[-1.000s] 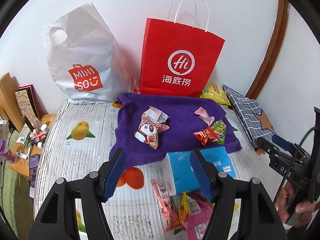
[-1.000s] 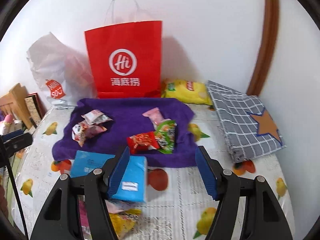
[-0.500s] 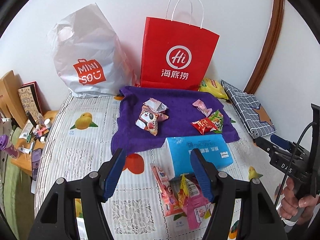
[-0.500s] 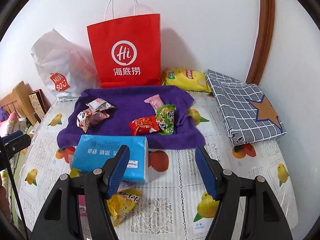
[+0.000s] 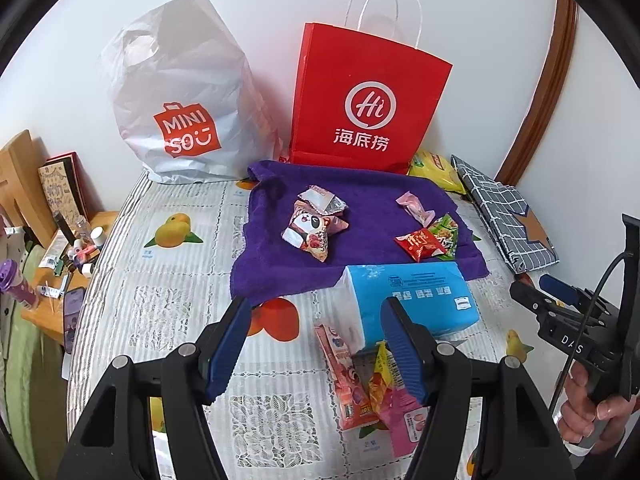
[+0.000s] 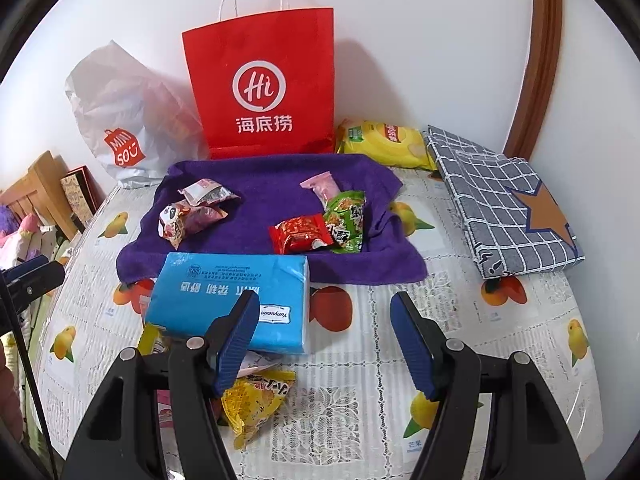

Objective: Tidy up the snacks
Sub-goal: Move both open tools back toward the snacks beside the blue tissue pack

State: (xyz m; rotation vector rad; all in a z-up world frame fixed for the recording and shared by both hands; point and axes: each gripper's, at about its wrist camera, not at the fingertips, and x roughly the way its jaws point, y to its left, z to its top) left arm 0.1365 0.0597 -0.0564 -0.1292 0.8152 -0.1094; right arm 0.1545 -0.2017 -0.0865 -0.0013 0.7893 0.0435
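A purple towel (image 5: 372, 216) (image 6: 272, 184) lies on the table with several snack packets on it: a panda packet (image 5: 308, 236) (image 6: 180, 220), a red packet (image 5: 420, 242) (image 6: 300, 234), a green packet (image 6: 346, 220) and a pink one (image 6: 322, 186). A blue tissue pack (image 5: 412, 296) (image 6: 236, 300) lies in front of the towel. More snack packets (image 5: 372, 392) (image 6: 256, 400) lie partly under it, nearest me. My left gripper (image 5: 316, 344) is open and empty above the table. My right gripper (image 6: 326, 340) is open and empty.
A red paper bag (image 5: 368, 100) (image 6: 264, 80) and a white plastic bag (image 5: 180, 108) stand against the wall. A yellow chip bag (image 6: 384, 144) and a folded checked cloth (image 6: 508, 204) lie at the right. A cluttered wooden stand (image 5: 60, 248) is left of the table.
Both grippers have pulled back and risen, so the table looks farther and more of the near snack pile shows. Nothing on the table has moved.
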